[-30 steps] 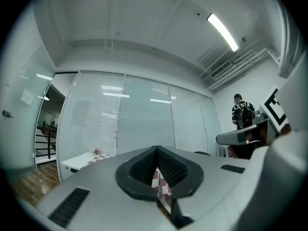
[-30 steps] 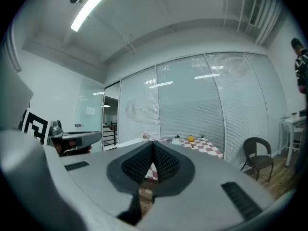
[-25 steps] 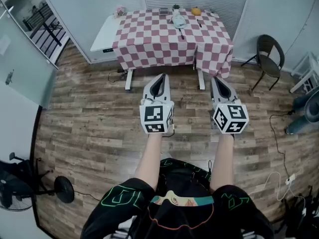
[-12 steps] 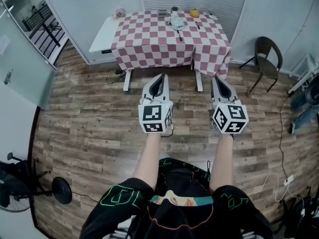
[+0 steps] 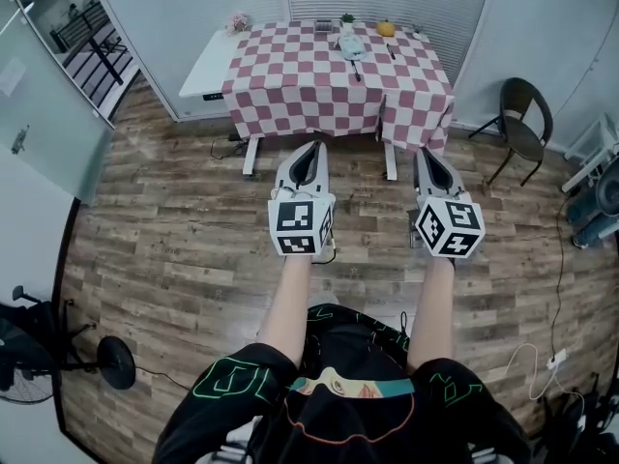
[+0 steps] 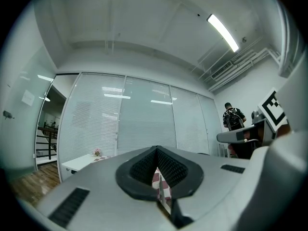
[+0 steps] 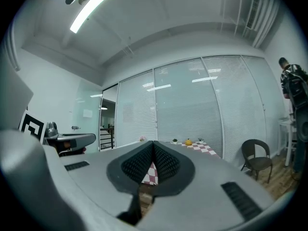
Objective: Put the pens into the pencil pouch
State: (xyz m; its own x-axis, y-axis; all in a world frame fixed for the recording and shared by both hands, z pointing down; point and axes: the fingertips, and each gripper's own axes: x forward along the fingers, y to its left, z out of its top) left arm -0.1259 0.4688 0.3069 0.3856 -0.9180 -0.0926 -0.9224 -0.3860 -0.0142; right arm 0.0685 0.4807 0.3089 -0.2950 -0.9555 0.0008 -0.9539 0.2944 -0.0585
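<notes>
Approach is the step in hand, I judge: the bench [image 5: 319, 95], chequered red and white, stands at the upper middle of the head view, well apart from the person across the wood floor [image 5: 174, 240]. Walking up square to its near edge should bring everything within reach. The left hand-held gripper [image 5: 310, 147] and right hand-held gripper [image 5: 427, 153] sit side by side at frame centre, each with jaws together on nothing; they must part before any pick. A pale shape toward the bench's top edge is likely the pencil pouch [image 5: 350, 44]; whether it is open or holds anything is too small to tell. Dark slivers beside it look like pens [image 5: 356, 68], outside the pouch
</notes>
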